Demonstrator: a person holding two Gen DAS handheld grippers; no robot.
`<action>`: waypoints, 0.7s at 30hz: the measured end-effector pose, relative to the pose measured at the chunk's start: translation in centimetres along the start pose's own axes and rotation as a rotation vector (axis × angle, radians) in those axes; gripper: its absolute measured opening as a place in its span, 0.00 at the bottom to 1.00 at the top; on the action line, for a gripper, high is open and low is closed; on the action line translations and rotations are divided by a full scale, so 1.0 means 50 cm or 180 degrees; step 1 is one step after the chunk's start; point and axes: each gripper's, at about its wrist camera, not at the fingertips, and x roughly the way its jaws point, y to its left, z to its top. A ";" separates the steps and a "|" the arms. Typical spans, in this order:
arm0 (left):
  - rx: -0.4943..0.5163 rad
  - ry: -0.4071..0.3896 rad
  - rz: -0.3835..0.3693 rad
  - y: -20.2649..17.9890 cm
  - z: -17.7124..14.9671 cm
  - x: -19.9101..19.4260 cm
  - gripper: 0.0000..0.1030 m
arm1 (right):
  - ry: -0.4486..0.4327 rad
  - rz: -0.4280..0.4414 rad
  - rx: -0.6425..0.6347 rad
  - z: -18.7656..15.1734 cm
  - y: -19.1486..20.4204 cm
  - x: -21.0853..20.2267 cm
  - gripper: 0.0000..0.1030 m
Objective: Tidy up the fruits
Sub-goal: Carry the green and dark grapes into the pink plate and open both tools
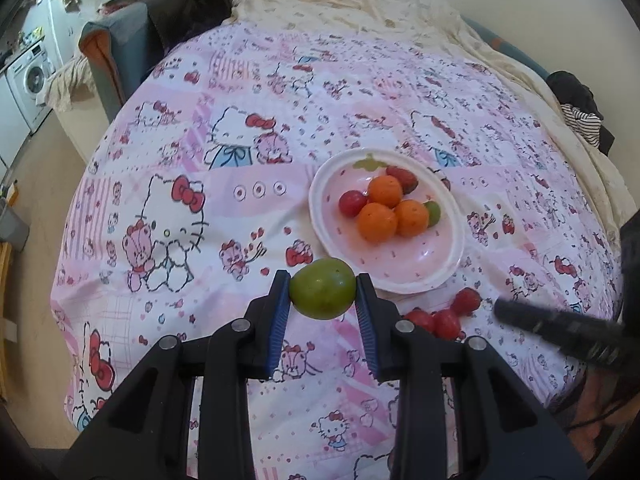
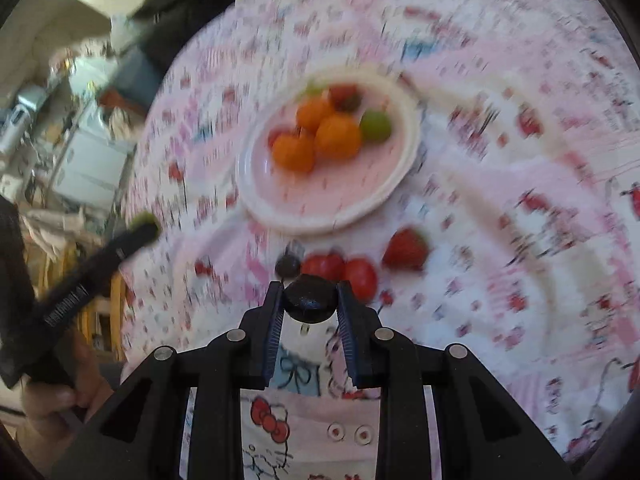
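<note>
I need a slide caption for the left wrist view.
Left gripper holds a green fruit before the plate.

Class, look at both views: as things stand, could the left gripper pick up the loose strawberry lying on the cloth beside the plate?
Probably not yet. The left gripper is already shut on a green fruit, so its fingers are full. The strawberry itself lies uncovered on the cloth beside the plate.

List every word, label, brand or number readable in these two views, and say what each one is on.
No text can be read.
Left gripper arm, seen from the right wrist: pale lettering along its side, too blurred to read.
Right gripper arm, seen from the left wrist: faint marks, blurred.
Cartoon-cat bedsheet: pictures only, no legible words.
Washing machine: any panel markings too small.
Plate: printed decoration, no words.
</note>
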 end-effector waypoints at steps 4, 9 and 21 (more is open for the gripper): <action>0.0099 -0.0127 0.0067 -0.006 0.013 -0.015 0.28 | -0.0300 0.0041 -0.0025 0.042 0.000 -0.046 0.27; 0.0175 -0.0170 0.0132 -0.001 0.040 -0.009 0.28 | -0.0476 0.0080 -0.0087 0.095 0.005 -0.057 0.27; 0.0142 0.0013 -0.0029 0.007 0.108 0.079 0.28 | -0.0381 0.0045 -0.0050 0.184 -0.041 0.022 0.27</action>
